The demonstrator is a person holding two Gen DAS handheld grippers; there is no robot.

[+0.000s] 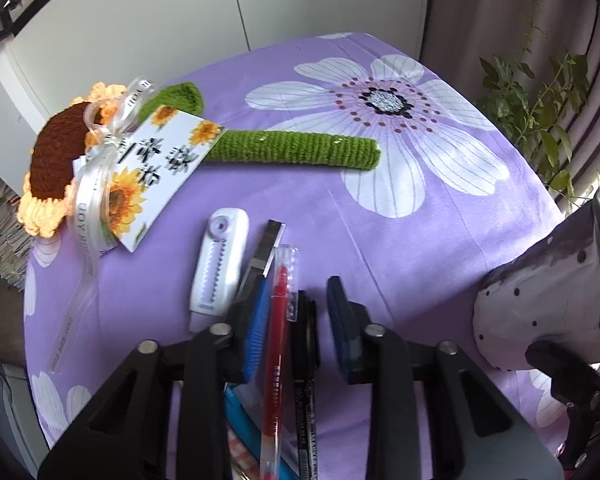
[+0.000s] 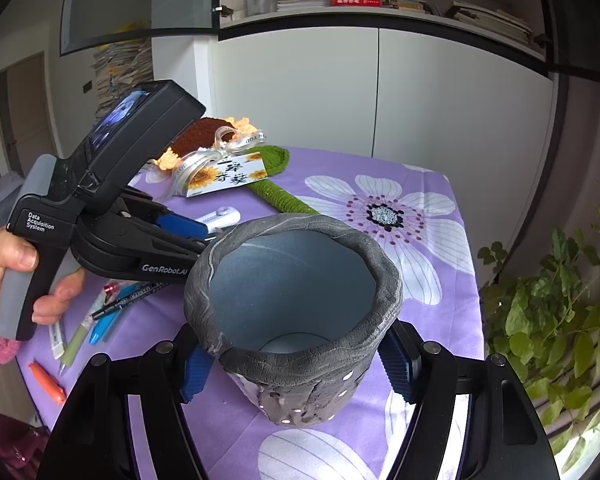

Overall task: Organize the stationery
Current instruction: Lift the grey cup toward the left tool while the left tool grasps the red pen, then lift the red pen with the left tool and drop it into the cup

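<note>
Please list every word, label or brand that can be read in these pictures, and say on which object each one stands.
"Data Acquisition System": on the handle of the left gripper.
"GenRobot.AI": on the side of the same gripper's body.
"MARKER": on the black marker; its other print is too blurred.
Chinese characters, not legible to me, on the sunflower card.
Ribbon: letters partly readable, no whole word sure.
Red pen: print too blurred.
Book spines on the shelf: too small.

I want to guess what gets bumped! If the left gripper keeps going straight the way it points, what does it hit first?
Probably the red pen and black marker: they lie between the left gripper's fingers already. Past them is the purple tablecloth. Depth is hard to judge here.
</note>
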